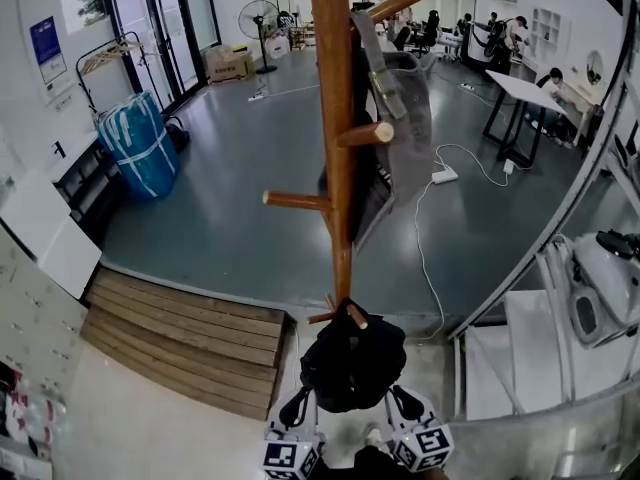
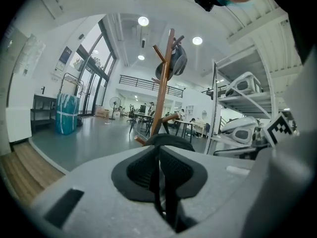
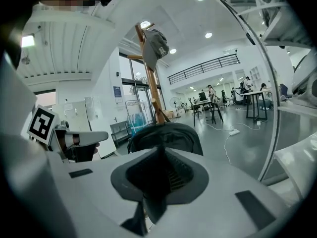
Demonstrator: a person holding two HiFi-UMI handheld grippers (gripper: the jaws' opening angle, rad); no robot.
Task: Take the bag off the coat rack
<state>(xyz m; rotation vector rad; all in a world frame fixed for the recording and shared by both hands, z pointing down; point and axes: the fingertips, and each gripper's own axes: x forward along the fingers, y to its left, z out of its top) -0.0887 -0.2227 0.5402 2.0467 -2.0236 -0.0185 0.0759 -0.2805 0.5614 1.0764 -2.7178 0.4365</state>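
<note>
The wooden coat rack [image 1: 333, 118] stands straight ahead. A black bag [image 1: 352, 363] hangs low at its foot, just under the lowest pegs [image 1: 355, 317]; whether it still rests on a peg I cannot tell. My left gripper [image 1: 297, 405] and right gripper [image 1: 403, 403] sit at the bag's lower corners. In the left gripper view the left gripper [image 2: 161, 182] is shut with a thin black strap between the pads, and the black bag [image 2: 168, 140] bulges just beyond. The right gripper [image 3: 157, 182] is shut on black fabric of the bag [image 3: 166, 135].
A grey cloth item [image 1: 402, 108] hangs from an upper peg. Wooden steps [image 1: 180, 343] lie to the left and white shelving [image 1: 560, 358] to the right. A power strip and cable [image 1: 443, 176] lie on the grey floor, with a blue bundle [image 1: 140, 148] far left.
</note>
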